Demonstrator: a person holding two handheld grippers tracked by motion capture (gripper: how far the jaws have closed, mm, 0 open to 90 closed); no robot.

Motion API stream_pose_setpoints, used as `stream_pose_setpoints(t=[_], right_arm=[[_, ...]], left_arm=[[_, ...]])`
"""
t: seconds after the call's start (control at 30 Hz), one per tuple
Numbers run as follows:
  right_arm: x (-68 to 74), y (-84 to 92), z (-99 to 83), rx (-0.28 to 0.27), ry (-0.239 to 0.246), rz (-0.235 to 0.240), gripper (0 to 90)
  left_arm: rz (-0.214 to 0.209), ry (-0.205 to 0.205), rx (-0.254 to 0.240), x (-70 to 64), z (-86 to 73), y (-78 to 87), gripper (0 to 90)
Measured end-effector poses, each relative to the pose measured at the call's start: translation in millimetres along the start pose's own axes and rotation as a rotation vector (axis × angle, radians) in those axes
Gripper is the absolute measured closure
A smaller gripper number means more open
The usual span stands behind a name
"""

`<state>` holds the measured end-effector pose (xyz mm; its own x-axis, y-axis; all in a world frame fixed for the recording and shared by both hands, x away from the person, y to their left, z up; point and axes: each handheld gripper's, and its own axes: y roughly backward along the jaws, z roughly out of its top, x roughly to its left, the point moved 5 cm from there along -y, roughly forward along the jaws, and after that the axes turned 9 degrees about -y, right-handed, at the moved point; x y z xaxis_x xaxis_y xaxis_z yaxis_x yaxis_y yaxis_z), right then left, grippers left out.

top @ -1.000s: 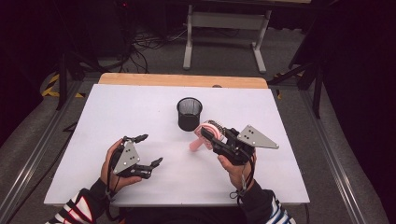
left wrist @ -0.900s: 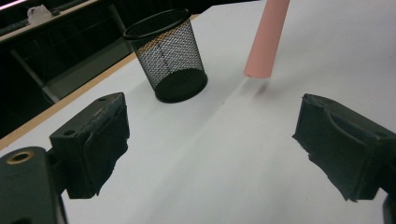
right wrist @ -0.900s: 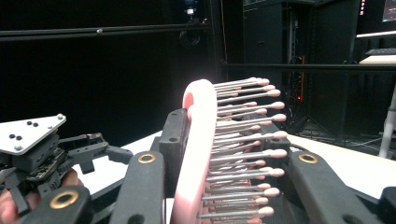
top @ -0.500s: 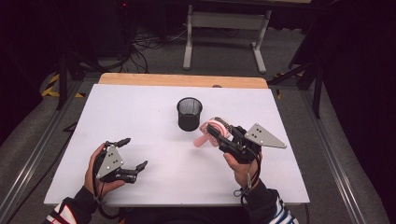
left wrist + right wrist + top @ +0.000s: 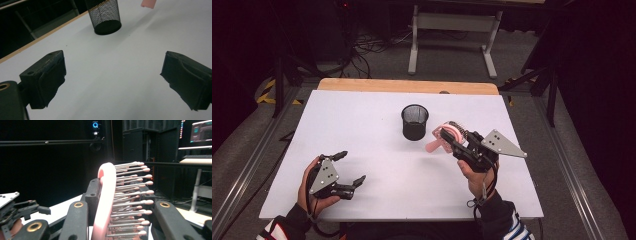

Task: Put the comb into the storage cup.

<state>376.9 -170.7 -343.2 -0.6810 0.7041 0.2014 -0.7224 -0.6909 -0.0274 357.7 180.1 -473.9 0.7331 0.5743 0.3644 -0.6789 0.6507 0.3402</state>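
Above the white desk point(image 5: 362, 125), the right hand-held gripper point(image 5: 451, 141) clamps a pink hairbrush point(image 5: 446, 135) beside the black mesh cup point(image 5: 415, 121), its own view revealing pink-tipped bristles point(image 5: 130, 200) pressed between the jaws, while the left hand-held gripper point(image 5: 346, 168), jaws just opened wide, holds nothing.

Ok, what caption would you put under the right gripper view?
Right gripper clamps a pink hairbrush, bristles sideways, with the left gripper beyond.

A white table point(image 5: 362, 130) stands on grey floor point(image 5: 522, 65) in a dark room.
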Motion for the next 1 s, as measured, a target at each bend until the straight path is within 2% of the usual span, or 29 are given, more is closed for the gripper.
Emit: stream_pose_setpoints(t=[0.2,0.23,0.37,0.57,0.63,0.83,1.0], right_arm=[[-12.3,2.0,12.0,-0.033,-0.007,-0.037,63.0],[-15.4,2.2,14.9,-0.036,0.007,-0.040,63.0],[-21.2,-0.9,21.9,-0.040,0.011,-0.050,63.0],[-23.1,-7.2,30.4,-0.047,0.033,-0.062,63.0],[-23.9,-10.6,32.4,-0.048,0.034,-0.068,63.0],[-28.7,-19.1,38.6,-0.055,0.041,-0.085,63.0],[-27.7,-23.2,43.7,-0.066,0.046,-0.078,63.0]], left_arm=[[0.000,0.007,0.009,0.9,-4.3,3.9,6.9],[-0.004,0.015,0.004,1.7,-4.9,5.2,6.7],[0.000,0.028,0.005,4.2,-7.7,7.4,6.6],[0.020,0.026,0.012,6.4,-10.2,11.1,6.0],[0.020,0.039,0.010,7.7,-11.0,11.4,6.0],[0.018,0.040,0.011,8.0,-11.2,10.5,5.7],[0.021,0.047,0.012,8.9,-11.9,9.6,4.9]])
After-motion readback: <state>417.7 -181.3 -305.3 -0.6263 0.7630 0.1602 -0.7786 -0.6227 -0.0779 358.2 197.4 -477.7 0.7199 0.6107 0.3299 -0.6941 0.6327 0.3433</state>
